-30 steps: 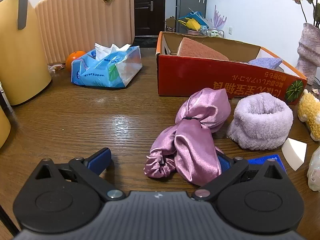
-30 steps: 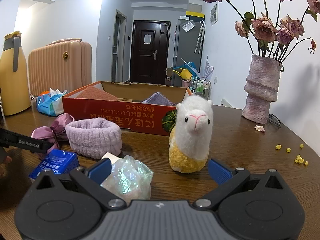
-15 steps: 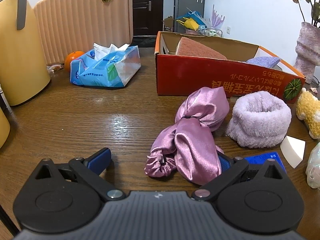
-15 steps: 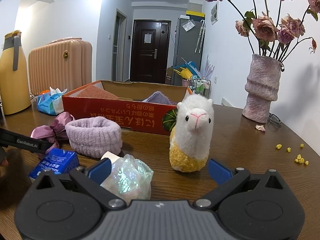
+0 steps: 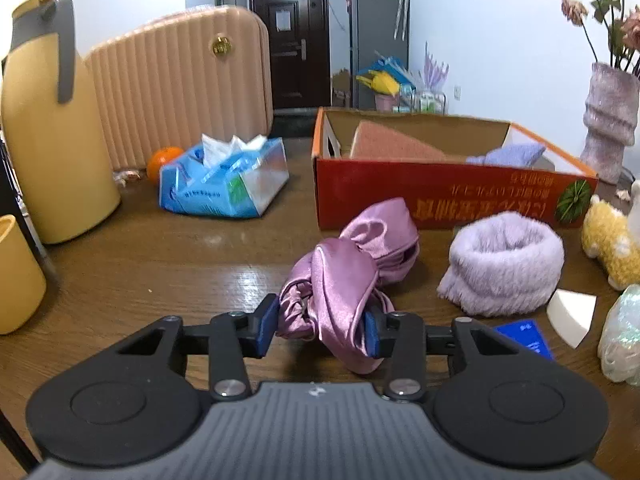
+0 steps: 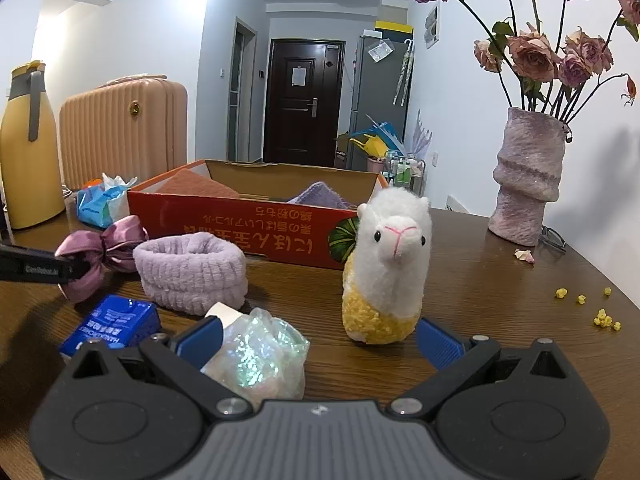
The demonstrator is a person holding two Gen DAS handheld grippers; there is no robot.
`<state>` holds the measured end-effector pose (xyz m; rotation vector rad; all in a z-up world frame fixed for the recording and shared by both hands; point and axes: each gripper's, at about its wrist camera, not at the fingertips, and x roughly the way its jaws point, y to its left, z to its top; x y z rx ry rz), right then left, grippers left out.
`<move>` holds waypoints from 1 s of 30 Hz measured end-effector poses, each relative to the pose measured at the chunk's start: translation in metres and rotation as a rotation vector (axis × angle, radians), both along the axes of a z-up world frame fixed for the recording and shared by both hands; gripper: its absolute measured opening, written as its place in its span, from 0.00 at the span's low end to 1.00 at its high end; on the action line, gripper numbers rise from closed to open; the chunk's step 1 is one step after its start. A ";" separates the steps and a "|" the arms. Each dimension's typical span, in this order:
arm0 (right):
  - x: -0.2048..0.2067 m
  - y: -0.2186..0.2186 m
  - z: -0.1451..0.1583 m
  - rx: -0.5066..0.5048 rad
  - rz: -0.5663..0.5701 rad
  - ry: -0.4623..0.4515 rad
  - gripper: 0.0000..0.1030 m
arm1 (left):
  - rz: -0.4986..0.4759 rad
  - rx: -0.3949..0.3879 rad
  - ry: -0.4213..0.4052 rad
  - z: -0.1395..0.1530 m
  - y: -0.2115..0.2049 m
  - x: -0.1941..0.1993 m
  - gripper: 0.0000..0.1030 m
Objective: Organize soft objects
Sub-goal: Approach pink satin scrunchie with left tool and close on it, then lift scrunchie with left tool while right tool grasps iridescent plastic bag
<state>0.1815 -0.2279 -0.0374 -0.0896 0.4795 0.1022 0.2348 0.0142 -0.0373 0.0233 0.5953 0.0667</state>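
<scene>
A pink satin hair cloth (image 5: 344, 280) lies bunched on the wooden table in front of the red cardboard box (image 5: 440, 196). My left gripper (image 5: 320, 330) is closing its jaws on the cloth's near end, and both blue pads press into the fabric. A lilac fluffy headband (image 5: 504, 264) sits to the right of it. Inside the box are a brown towel (image 5: 388, 146) and a lilac cloth (image 5: 504, 156). My right gripper (image 6: 318, 340) stands open. A white and yellow alpaca plush (image 6: 392, 264) is upright just beyond its fingertips, and an iridescent bag (image 6: 260, 356) rests against its left finger.
A yellow flask (image 5: 52, 128) and a yellow cup (image 5: 16, 276) stand at the left. Behind them are a blue tissue pack (image 5: 224, 180), an orange (image 5: 162, 160) and a ribbed suitcase (image 5: 180, 80). A vase of dried roses (image 6: 528, 184), a blue pack (image 6: 116, 320) and a white wedge (image 5: 570, 312) are on the right.
The left gripper's jaws went from wide open to closed on the satin cloth, bunching it up. The right gripper and the objects near it have not moved.
</scene>
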 end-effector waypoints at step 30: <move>-0.007 -0.002 0.005 0.021 0.021 -0.038 1.00 | 0.057 -0.064 -0.121 0.029 0.014 -0.063 1.00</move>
